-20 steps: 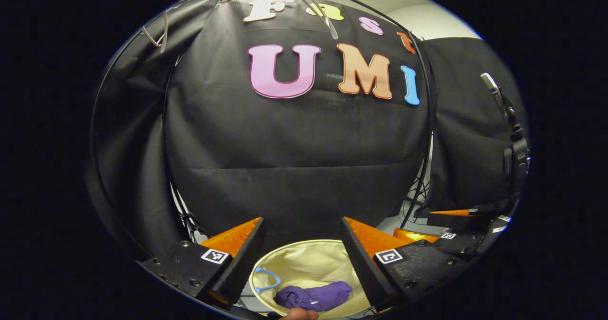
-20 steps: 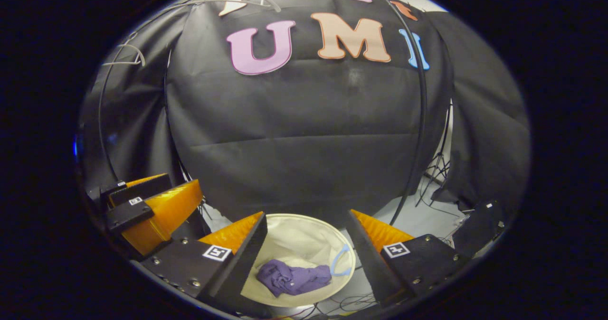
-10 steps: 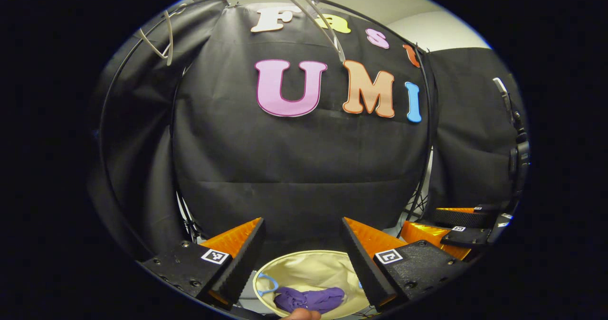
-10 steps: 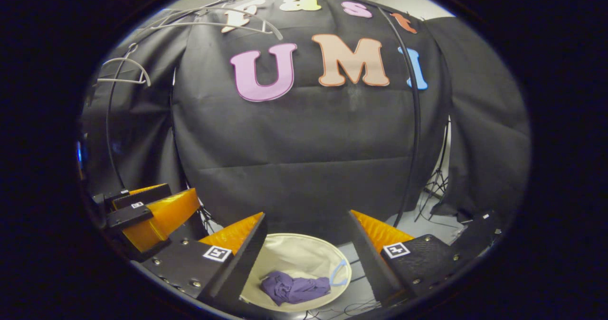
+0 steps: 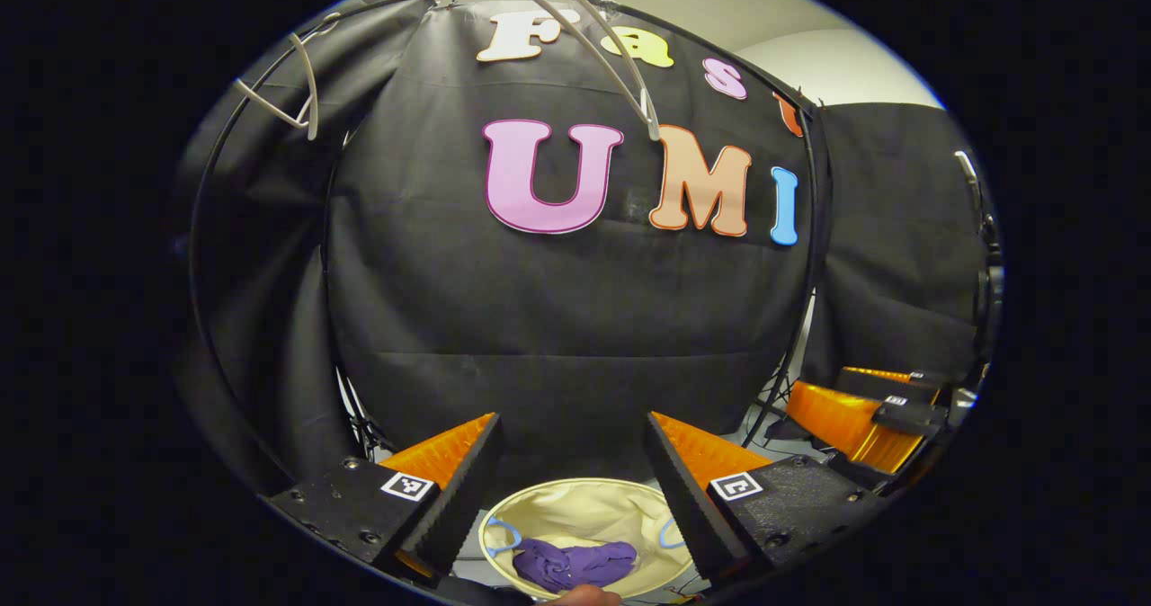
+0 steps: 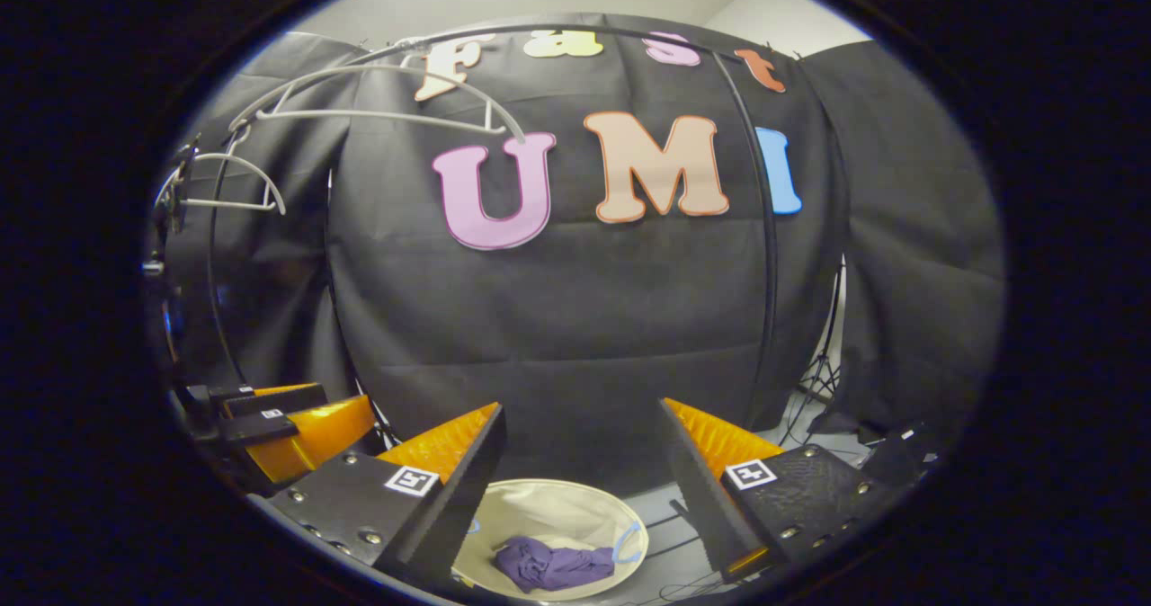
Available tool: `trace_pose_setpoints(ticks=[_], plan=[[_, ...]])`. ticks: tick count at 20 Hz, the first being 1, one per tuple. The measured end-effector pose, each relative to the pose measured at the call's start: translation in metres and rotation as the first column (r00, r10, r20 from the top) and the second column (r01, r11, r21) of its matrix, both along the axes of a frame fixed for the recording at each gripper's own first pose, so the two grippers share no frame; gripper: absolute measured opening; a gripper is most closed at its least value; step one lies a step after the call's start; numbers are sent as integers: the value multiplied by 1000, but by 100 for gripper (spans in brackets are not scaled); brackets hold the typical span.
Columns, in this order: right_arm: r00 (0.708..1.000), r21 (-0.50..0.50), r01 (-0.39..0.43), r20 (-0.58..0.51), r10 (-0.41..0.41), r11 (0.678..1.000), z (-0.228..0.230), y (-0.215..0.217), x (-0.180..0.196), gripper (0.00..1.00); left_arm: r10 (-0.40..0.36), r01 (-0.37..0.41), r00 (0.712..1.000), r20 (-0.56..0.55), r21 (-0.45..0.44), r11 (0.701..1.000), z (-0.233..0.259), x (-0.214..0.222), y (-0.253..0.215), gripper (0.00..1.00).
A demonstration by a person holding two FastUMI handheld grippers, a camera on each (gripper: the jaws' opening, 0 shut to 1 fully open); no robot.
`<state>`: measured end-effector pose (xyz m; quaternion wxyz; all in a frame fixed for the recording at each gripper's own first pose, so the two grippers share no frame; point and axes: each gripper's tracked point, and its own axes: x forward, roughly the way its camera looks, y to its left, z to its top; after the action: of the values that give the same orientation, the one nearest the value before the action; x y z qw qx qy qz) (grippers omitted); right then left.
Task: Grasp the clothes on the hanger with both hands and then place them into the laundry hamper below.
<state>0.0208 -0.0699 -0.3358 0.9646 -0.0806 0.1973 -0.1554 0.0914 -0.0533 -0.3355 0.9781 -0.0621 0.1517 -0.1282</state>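
Both jaws spread, purple clothes [image 5: 575, 564] in hamper [image 5: 575, 509] below between them.

Left gripper [image 5: 571, 471] with jaws spread wide and empty, above the cream laundry hamper [image 5: 584, 505], which holds a crumpled purple garment [image 5: 575, 563] (blue handle loops at the rim). Bare white hangers [image 5: 593, 44] overhead; right gripper [image 5: 868, 408] at far right.

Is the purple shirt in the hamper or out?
In. The shirt lies crumpled on the bottom of the hamper, inside its rim.
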Motion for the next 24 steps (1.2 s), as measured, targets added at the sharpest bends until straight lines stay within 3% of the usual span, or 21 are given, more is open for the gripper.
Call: trace_pose_setpoints(ticks=[1, 2, 3, 4, 5, 8, 10, 11, 13, 14, 16, 17, 18, 22, 23, 24], plan=[[1000, -2, -6, 23, 6, 1000, 15, 3, 1, 100, 4, -4, 1000, 20, 19, 1000, 9, 1, 2, 99], [999, -4, -10, 45, 11, 1000, 28, 7, 4, 100, 14, -16, 999, 43, 44, 999, 18, 4, 5, 92], [997, -5, -20, 68, 20, 1000, 42, 11, 7, 100, 28, -32, 998, 63, 64, 997, 29, 6, 10, 92], [996, -6, -29, 87, 29, 1000, 54, 15, 8, 95, 34, -39, 997, 71, 69, 997, 37, 8, 12, 95], [994, -8, -39, 102, 39, 999, 68, 18, 11, 100, 31, -34, 997, 68, 43, 998, 48, 8, 10, 93], [991, -23, -34, 130, 37, 999, 102, 21, 13, 100, 40, -36, 996, 81, -49, 998, 87, 12, 14, 96], [987, -24, -33, 157, 37, 999, 124, 24, 14, 95, 66, -61, 991, 116, -45, 997, 112, 19, 29, 93], [984, -17, -48, 170, 50, 999, 133, 29, 15, 99, 76, -71, 987, 142, -42, 997, 127, 22, 35, 93], [975, 9, -103, 197, 100, 995, 149, 45, 20, 95, 90, -85, 979, 184, -34, 996, 155, 21, 45, 96], [973, 13, -120, 201, 115, 993, 144, 50, 27, 99, 97, -92, 977, 189, -34, 995, 163, 20, 49, 95], [971, -2, -122, 206, 120, 993, 158, 48, 32, 95, 97, -90, 974, 203, -41, 995, 182, 18, 54, 92], [971, -15, -116, 209, 116, 993, 164, 46, 34, 100, 95, -86, 972, 216, -48, 995, 193, 16, 54, 95], [970, -28, -114, 212, 117, 993, 170, 45, 35, 100, 97, -87, 969, 226, -56, 995, 202, 16, 56, 92], [965, -55, -170, 192, 177, 984, 182, 51, 45, 95, 181, -175, 962, 203, -49, 983, 224, 16, 72, 92], [965, -58, -176, 187, 184, 983, 186, 51, 46, 99, 181, -177, 964, 195, -40, 983, 227, 15, 70, 92], [964, -60, -178, 189, 187, 982, 190, 50, 46, 95, 174, -170, 966, 192, -39, 985, 231, 14, 64, 92]])
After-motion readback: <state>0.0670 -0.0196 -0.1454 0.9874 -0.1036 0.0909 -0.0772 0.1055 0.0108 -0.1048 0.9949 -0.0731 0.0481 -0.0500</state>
